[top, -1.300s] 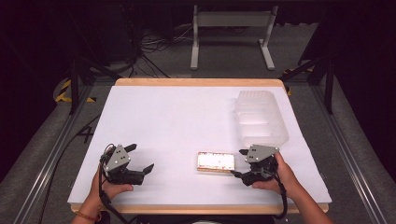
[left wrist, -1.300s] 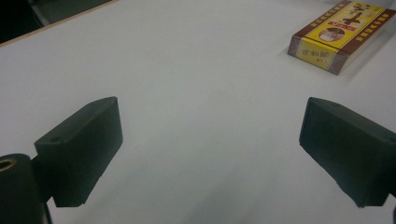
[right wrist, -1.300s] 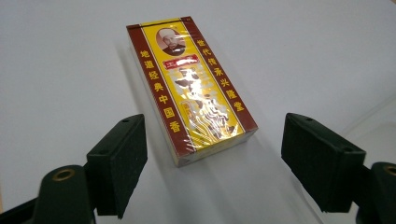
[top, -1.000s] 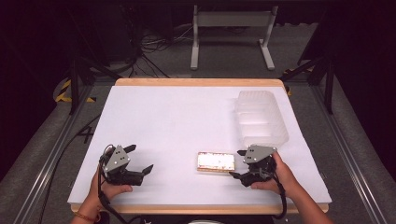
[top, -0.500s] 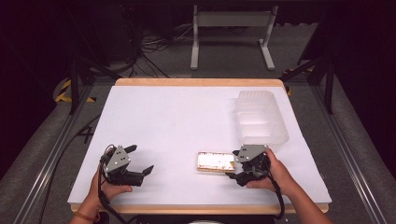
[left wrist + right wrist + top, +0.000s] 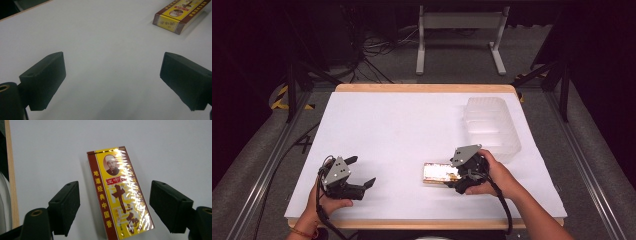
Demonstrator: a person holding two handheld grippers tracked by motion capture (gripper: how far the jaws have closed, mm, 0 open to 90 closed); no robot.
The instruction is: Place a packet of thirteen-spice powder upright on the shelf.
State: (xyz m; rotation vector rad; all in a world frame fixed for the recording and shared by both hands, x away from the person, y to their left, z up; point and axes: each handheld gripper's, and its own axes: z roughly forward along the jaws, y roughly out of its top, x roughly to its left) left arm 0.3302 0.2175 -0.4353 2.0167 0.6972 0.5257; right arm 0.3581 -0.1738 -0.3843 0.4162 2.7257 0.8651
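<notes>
Right gripper (image 6: 113, 205) positioned over the yellow-and-maroon box (image 6: 120, 192); pads clear of it.

Its jaws have just been closing and stand apart on either side of the box, with a gap at each long edge; nothing is gripped. The box lies flat on the white table (image 6: 402, 130), directly ahead of the jaws. The clear plastic container (image 6: 492, 127) sits beyond the right hand. The left gripper (image 6: 112, 82), well apart, rests with jaws wide and empty, the box far ahead to its right.
</notes>
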